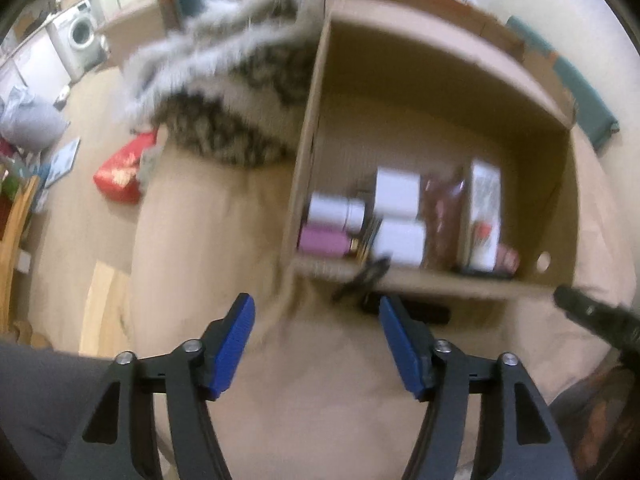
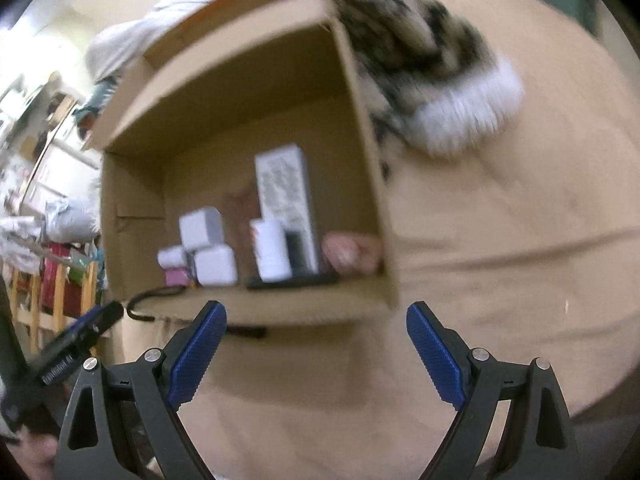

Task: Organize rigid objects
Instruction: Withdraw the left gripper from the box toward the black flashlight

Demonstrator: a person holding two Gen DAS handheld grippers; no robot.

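An open cardboard box [image 1: 532,184] stands on a tan cloth surface [image 1: 320,380]; it also shows in the right wrist view [image 2: 132,208]. Inside lie white cubes [image 1: 400,236], a white bottle [image 1: 336,210], a pink cylinder [image 1: 322,240], a brown packet [image 1: 442,216] and a tall white carton [image 1: 485,208]. In the right wrist view the carton [image 2: 284,196], a white jar [image 2: 272,252] and cubes [image 2: 214,264] stand inside. A black flat object [image 1: 416,314] lies just outside the box's near wall. My left gripper [image 1: 316,312] is open and empty before the box. My right gripper [image 2: 316,320] is open and empty.
A furry black-and-white patterned cloth [image 1: 240,92] lies beside the box; it shows in the right wrist view [image 2: 420,68]. A black cord [image 2: 152,300] hangs over the box's near wall. A red bag [image 1: 120,172] and a washing machine [image 1: 80,36] are on the floor at left.
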